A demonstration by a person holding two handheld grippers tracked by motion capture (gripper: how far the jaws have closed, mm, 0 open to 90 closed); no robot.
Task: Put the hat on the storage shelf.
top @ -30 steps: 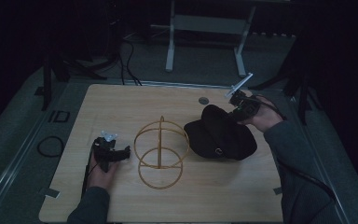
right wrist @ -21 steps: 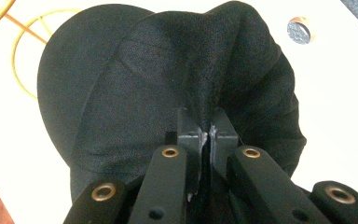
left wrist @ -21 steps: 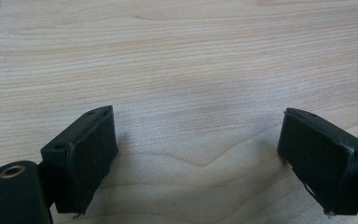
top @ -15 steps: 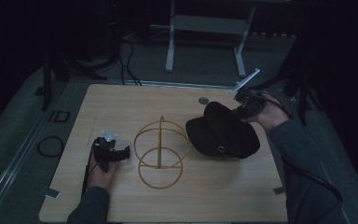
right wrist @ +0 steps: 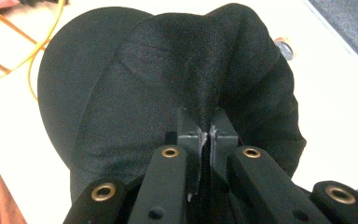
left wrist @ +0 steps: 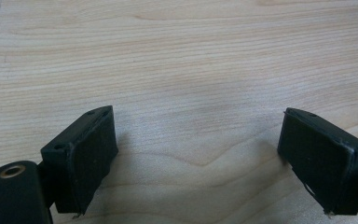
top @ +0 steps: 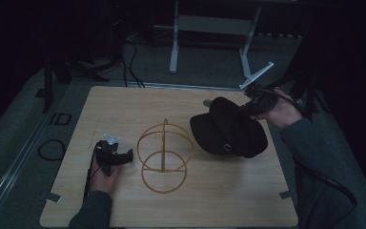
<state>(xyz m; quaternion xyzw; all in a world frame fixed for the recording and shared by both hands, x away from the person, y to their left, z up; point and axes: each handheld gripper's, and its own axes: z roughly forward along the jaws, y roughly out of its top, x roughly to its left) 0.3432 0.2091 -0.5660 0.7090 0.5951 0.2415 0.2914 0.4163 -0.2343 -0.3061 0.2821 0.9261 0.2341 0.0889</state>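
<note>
You've got the right gripper (right wrist: 207,133) pinching the black cap's (top: 228,129) fabric, left gripper (top: 119,156) spread wide and idle, so next you'll probably hang it on the wire stand (top: 164,155).

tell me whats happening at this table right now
A person works at a wooden table with a gripper in each hand. The right gripper is shut on a pinch of fabric of a black cap, holding it up at the table's right side. The left gripper rests on the table with its jaws open and nothing between them. A yellow wire stand stands in the middle, between the two, with nothing on it.
</note>
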